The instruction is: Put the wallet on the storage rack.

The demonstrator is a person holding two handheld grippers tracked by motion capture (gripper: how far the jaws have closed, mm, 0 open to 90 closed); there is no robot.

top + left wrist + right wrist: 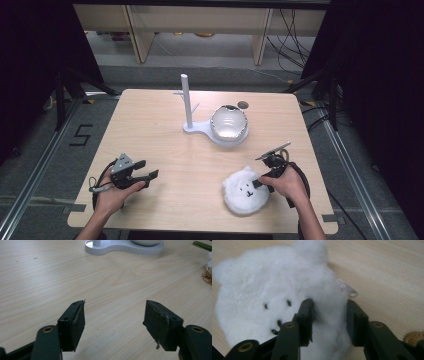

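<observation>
A fluffy white plush pouch with a bear face (244, 192) lies near the table's front right. My right gripper (258, 182) sits at its right edge. In the right gripper view the two black jaws (329, 312) pinch a fold of the pouch's fur (262, 290), and a small white zipper pull (348, 288) pokes out beside them. My left gripper (149, 169) is at the front left, low over bare wood. Its jaws (115, 315) stand wide apart with nothing between them.
A white stand with an upright pegged post (186, 100) and a shiny bowl (228, 122) on its base (120, 248) sits at the table's far middle. A gold chain (207, 276) shows at the left gripper view's right edge. A brown round tag (415, 337) lies near the pouch.
</observation>
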